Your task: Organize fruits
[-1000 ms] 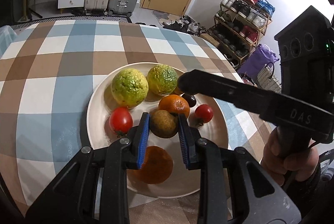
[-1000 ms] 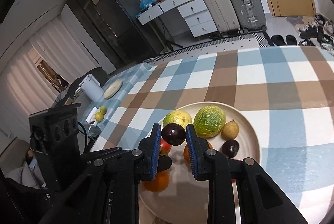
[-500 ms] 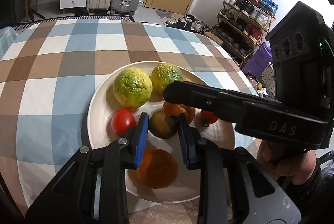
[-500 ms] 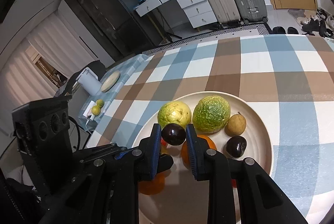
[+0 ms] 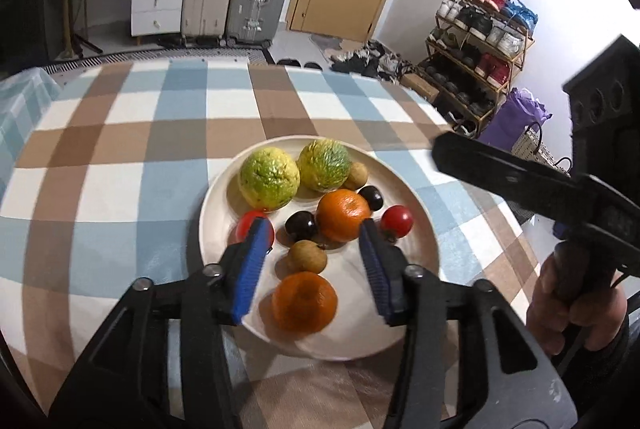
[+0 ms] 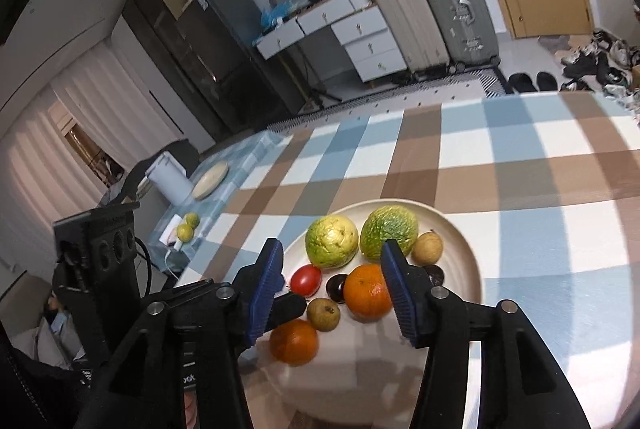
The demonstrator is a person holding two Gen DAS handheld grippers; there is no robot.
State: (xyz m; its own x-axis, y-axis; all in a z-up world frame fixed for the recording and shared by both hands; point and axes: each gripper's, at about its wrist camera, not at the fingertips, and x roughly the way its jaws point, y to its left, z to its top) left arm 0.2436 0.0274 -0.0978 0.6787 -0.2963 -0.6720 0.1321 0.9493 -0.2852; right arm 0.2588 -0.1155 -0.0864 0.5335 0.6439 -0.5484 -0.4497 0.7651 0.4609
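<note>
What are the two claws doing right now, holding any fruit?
Left claw: open, jaws just opened, holding nothing, above the round cream plate.
Right claw: open, jaws just opened, holding nothing.

The left gripper's blue pad (image 5: 252, 265) covers part of a red tomato (image 5: 249, 223). In the right view a dark plum (image 6: 435, 273) sits half hidden behind the right finger (image 6: 400, 293), and the plate (image 6: 468, 253) there has its near rim blocked by gripper arms.

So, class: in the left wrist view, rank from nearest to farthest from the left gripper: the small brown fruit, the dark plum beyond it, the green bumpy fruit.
1. Small brown fruit, between the open jaws of the left gripper.
2. Dark plum, just beyond it.
3. Green bumpy fruit, at the plate's far side.
</note>
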